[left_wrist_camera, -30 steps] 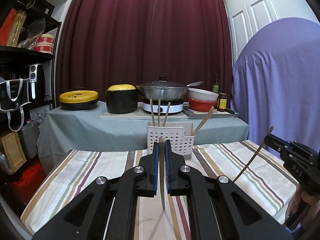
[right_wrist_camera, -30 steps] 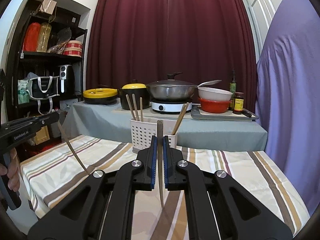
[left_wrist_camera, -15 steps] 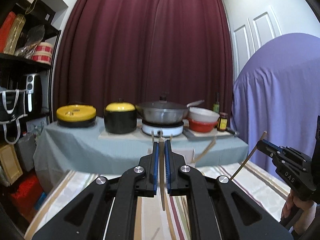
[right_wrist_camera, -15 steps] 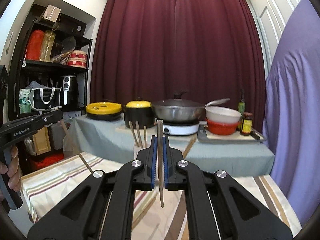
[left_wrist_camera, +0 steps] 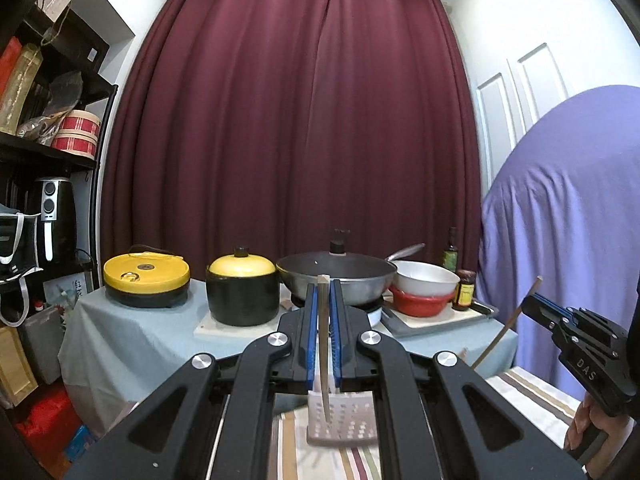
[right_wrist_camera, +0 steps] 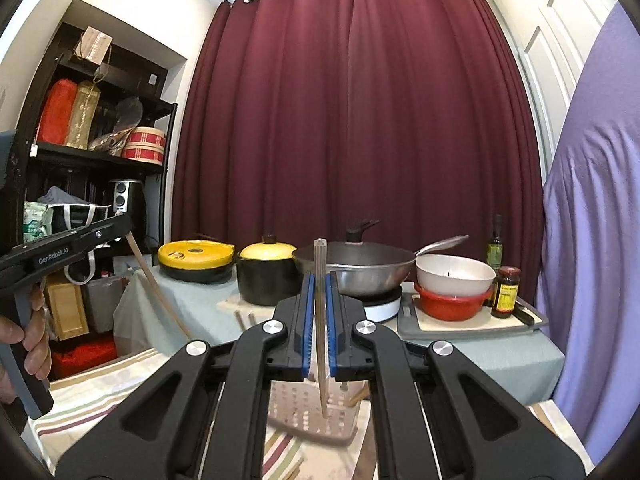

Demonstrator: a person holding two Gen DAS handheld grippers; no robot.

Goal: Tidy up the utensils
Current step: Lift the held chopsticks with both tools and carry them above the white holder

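My left gripper [left_wrist_camera: 324,320] is shut on a wooden chopstick [left_wrist_camera: 323,344] that hangs tip down over the white perforated utensil holder [left_wrist_camera: 344,420]. My right gripper [right_wrist_camera: 318,312] is shut on another chopstick [right_wrist_camera: 320,320], its tip over the same holder [right_wrist_camera: 312,416], which holds several chopsticks. The right gripper [left_wrist_camera: 532,308] also shows at the right of the left wrist view with its chopstick [left_wrist_camera: 504,328]. The left gripper [right_wrist_camera: 124,228] shows at the left of the right wrist view with its chopstick [right_wrist_camera: 160,292].
The holder stands on a striped tablecloth [right_wrist_camera: 100,396]. Behind it is a grey-covered table [left_wrist_camera: 132,340] with a yellow pan [left_wrist_camera: 146,276], a black pot [left_wrist_camera: 242,296], a wok [left_wrist_camera: 340,276], bowls [left_wrist_camera: 426,288] and bottles. A shelf [right_wrist_camera: 80,160] stands left, a purple cover [left_wrist_camera: 568,240] right.
Both grippers have risen and tilted with their chopsticks; the holder has dropped from the middle of each view to below the fingers.
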